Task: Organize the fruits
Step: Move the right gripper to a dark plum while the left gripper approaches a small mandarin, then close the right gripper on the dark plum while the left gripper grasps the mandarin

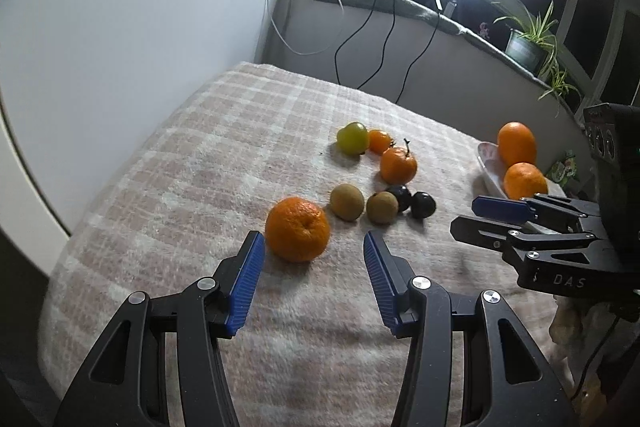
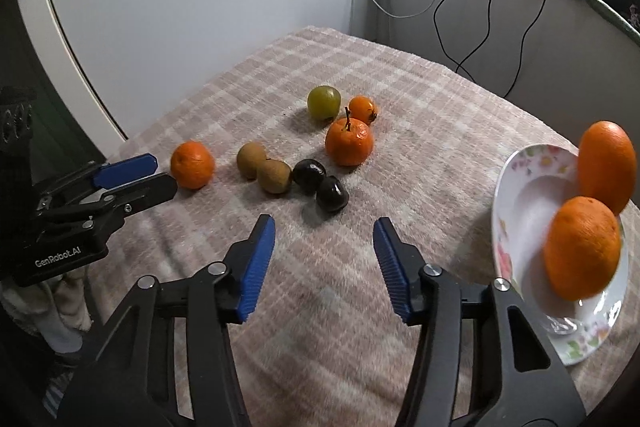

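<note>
Two grippers, both with jaws apart and nothing between the pads. The left gripper [image 1: 314, 243] hovers right behind a big mandarin [image 1: 298, 229], not touching it. The right gripper [image 2: 324, 231] hangs over bare plaid blanket [image 2: 420, 147], two dark plums [image 2: 320, 183] just ahead. Further out sit two brown kiwis [image 2: 264, 167], a stemmed mandarin [image 2: 349, 141] and a green fruit [image 2: 324, 102]. Two oranges [image 2: 592, 211] rest on the flowered plate [image 2: 516, 195].

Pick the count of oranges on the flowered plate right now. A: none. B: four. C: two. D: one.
C: two oranges sit on the flowered plate, while the other fruits lie on the checked cloth.
</note>
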Demonstrator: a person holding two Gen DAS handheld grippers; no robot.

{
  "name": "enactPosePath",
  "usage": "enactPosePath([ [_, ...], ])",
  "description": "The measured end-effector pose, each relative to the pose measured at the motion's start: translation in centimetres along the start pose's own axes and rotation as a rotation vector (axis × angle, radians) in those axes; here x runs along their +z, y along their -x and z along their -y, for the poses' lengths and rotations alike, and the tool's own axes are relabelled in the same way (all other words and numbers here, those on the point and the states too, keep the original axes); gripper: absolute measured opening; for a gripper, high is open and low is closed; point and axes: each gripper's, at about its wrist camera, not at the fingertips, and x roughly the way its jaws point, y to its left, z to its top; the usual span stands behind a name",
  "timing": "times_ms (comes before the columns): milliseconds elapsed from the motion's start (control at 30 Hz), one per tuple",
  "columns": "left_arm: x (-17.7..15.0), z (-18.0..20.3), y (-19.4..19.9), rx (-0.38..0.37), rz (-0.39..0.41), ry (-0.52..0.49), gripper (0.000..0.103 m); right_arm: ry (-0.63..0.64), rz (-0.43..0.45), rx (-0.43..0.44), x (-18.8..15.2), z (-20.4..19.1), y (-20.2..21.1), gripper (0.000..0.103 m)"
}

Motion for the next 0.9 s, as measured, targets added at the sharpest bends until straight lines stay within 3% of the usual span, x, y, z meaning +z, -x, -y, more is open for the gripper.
enactPosePath([
  [267,0.1,0.0,-1.6,0.011,-0.029,-0.001,0.049,0.003,-0.026,-0.013,0.8,0.5,-2.5,0.043],
  [533,0.1,-0.4,-2.8,0.014,-0.053,0.018,0.049,-0.022,-0.035,0.008,1.3,1.4,-3.3,0.040],
  [767,0.3,-1.2,-3.2,0.018,-0.058,0.051,0.038,0.019,-0.058,0.023,1.0,0.4,-4.2,0.030],
  [900,0.2,-1.2,-3.2,0.022,-0.055,0.051,0.038,0.013,-0.052,0.020,1.1,0.4,-4.4,0.027],
])
